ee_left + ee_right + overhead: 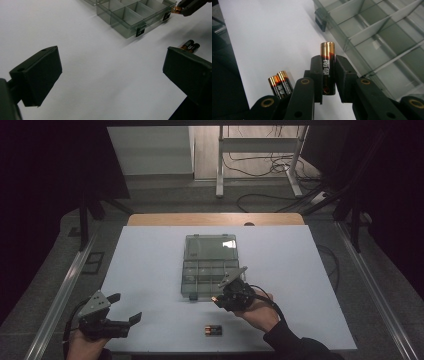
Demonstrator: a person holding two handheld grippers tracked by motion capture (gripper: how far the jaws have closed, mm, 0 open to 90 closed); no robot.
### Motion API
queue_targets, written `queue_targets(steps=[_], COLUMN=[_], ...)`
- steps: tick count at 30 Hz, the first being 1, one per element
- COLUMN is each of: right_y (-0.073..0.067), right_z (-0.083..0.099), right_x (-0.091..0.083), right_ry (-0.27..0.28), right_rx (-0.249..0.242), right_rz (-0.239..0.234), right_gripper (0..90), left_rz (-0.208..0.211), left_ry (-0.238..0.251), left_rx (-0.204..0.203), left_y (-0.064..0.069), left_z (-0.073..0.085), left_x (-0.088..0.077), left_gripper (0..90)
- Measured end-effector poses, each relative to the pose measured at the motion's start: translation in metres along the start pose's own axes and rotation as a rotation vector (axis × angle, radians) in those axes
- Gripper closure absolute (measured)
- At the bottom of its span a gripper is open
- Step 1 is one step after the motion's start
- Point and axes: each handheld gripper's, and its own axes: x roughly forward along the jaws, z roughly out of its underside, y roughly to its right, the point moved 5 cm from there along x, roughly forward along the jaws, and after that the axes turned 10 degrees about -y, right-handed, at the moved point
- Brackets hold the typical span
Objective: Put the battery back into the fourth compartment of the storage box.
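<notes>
My right gripper [328, 67] is shut on a black-and-copper battery [327, 67], whose copper end sticks out past the jaws. In the high view that gripper [220, 298] hovers by the front right corner of a clear plastic compartment box [206, 266] with its lid open. Two more batteries [213, 330] lie side by side on the white mat near the front edge, also in the right gripper view [280, 83] and the left gripper view [190, 46]. My left gripper [127, 307] rests at the front left, jaws wide open with nothing between them [110, 75].
The box [130, 18] has several empty compartments divided by clear walls. The white mat [150, 270] covers a wooden table whose far edge [215, 219] shows. Metal rails run along both sides; cables and a table frame lie on the floor beyond.
</notes>
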Motion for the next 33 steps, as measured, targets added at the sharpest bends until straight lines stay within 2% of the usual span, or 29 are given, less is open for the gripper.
queue_targets(steps=[17, 33], right_y=[0.021, 0.045], right_z=[0.002, 0.003], right_x=[-0.016, -0.021], right_ry=[0.059, 0.087], right_rx=[0.063, 0.128], right_rz=[0.042, 0.072], right_gripper=[76.2, 76.2], left_rz=[0.0, -0.001], left_ry=[0.001, -0.001], left_rx=[0.001, 0.0], left_y=[0.0, 0.0], left_z=[0.0, 0.0], left_x=[0.0, 0.0], left_gripper=[2.7, 2.6])
